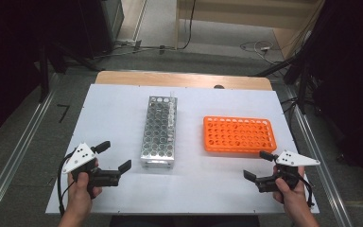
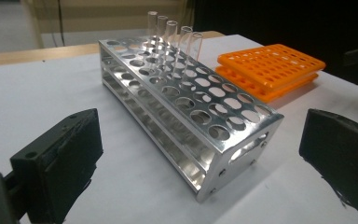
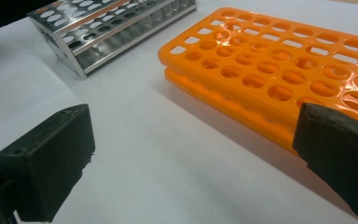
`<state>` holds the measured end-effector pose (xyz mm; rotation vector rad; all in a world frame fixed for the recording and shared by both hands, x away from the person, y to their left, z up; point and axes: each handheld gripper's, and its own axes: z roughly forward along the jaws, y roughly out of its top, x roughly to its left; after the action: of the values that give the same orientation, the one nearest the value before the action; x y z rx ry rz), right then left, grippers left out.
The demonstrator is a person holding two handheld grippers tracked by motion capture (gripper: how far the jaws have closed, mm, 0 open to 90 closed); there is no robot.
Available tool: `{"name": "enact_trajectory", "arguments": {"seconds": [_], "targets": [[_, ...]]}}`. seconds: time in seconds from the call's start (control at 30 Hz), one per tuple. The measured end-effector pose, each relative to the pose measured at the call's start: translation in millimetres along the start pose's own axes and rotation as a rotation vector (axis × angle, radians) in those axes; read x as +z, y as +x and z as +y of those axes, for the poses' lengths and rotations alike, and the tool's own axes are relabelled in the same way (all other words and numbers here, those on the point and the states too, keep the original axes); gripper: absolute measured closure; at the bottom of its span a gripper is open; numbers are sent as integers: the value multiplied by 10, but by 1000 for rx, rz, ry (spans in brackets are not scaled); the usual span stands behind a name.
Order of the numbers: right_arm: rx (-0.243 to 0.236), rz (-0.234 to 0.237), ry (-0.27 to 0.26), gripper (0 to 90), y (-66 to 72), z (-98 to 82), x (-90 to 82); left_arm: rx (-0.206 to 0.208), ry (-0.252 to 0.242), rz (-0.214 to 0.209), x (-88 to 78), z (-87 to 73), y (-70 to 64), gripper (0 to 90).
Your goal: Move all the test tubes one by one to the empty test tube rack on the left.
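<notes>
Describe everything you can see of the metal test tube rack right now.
The metal rack is a shiny silver block, aluminium by its look, built of stacked plates drilled with rows of round holes and closed by screwed end plates. It stands flat on the white table, its long side running away from the person, left of the orange rack and apart from it. Five clear glass tubes stand upright in one edge row at its far end; the other holes look empty. Neither set of tongs touches it.
</notes>
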<state>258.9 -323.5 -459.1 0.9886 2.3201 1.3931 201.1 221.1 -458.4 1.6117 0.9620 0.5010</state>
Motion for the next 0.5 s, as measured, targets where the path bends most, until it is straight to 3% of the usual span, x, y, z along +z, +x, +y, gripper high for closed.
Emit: {"name": "enact_trajectory", "arguments": {"seconds": [0.3, 0.5], "targets": [[32, -35, -10, 0, -179, -72, -40, -28, -22, 84, -194, -130, 276, 0], [70, -57, -26, 0, -339, -134, -74, -33, -16, 92, -208, -172, 322, 0]]}}
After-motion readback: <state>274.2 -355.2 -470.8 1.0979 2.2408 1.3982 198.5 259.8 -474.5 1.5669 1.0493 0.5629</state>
